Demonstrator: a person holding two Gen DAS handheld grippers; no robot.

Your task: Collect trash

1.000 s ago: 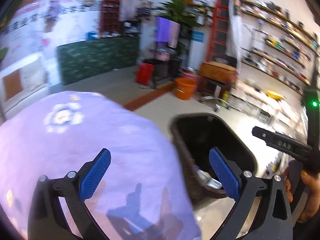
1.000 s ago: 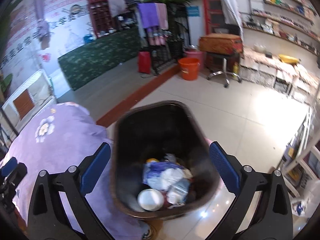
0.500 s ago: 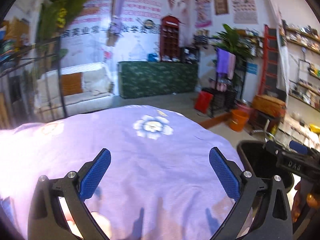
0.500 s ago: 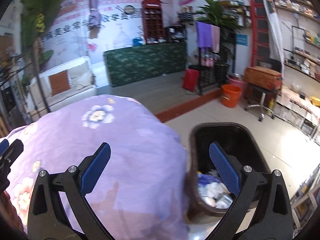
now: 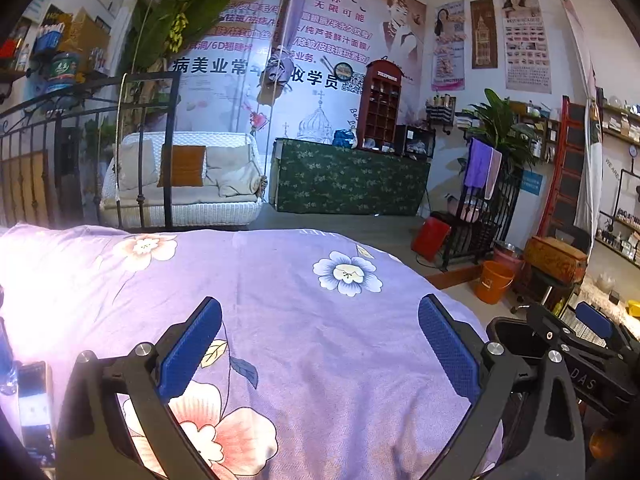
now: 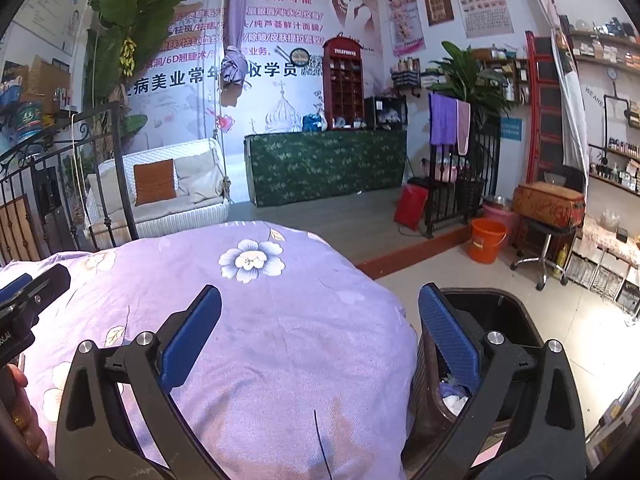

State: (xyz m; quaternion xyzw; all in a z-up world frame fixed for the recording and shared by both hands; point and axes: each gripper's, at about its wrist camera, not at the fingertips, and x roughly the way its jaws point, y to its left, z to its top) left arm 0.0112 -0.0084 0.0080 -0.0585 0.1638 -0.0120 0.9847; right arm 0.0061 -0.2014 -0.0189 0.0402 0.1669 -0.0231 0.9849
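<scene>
A purple flowered quilt on the bed (image 6: pixel 256 352) lies in front, with the black plastic trash bin (image 6: pixel 516 320) on the floor just to its right. Crumpled trash (image 6: pixel 454 396) lies inside. Behind stand a white wicker sofa (image 6: pixel 160 196) and, further right, an orange plastic bucket (image 6: pixel 486 240).

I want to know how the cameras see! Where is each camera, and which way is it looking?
Left wrist: sits on the left gripper, looking across the purple bedspread; its open fingers show.
Right wrist: sits on the right gripper, looking over bedspread and black trash bin; its open fingers show.
Both share the bedspread, bin and green counter.
</scene>
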